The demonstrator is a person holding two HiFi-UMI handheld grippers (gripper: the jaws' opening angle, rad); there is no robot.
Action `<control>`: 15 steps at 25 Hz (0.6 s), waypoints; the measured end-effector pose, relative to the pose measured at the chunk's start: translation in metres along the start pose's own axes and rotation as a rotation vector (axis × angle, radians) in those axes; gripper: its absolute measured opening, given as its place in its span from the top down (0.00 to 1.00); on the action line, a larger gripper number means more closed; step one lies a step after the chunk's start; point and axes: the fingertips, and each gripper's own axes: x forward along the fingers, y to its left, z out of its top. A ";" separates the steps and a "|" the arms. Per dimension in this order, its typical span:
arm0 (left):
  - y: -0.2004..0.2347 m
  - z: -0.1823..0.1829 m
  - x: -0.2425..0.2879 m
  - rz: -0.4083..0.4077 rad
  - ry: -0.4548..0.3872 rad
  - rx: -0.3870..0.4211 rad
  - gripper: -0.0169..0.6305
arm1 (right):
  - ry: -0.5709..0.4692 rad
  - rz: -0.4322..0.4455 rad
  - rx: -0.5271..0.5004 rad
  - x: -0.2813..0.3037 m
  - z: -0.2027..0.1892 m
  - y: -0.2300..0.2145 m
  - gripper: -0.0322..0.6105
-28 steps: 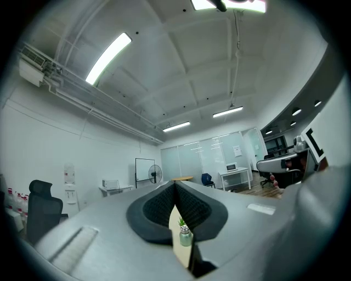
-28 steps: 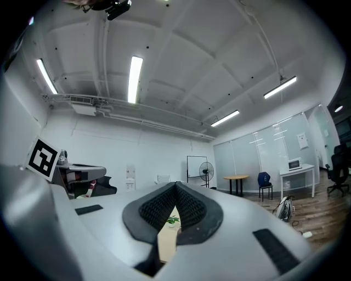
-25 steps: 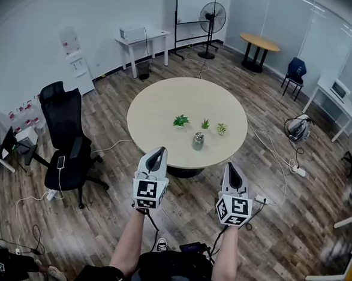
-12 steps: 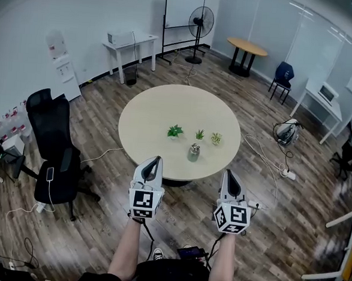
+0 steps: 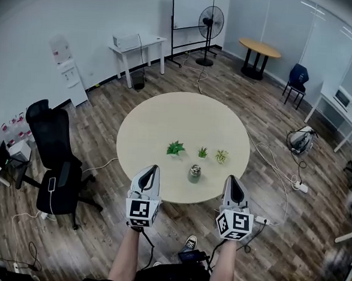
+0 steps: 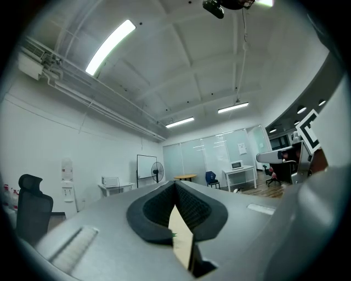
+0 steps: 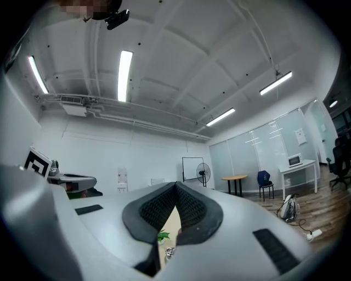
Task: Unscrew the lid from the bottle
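A small greyish bottle with a lid stands near the front edge of the round beige table; through the right gripper's jaws a sliver of the bottle shows. My left gripper and my right gripper are held side by side in front of the table, short of its edge. Both are shut with nothing between their jaws. The bottle sits between and just beyond the two tips. In the left gripper view the left gripper points across the table top.
Three small potted plants stand in a row behind the bottle. A black office chair is to the left. White cables trail on the wooden floor at the right. A fan and whiteboard stand at the back.
The view has come closer to the table. Both grippers have kept their shut pose and now sit nearer the table's front edge.
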 end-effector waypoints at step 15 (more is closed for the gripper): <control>-0.015 0.018 0.120 0.032 0.010 0.028 0.97 | 0.001 0.074 -0.003 0.113 0.005 -0.074 0.95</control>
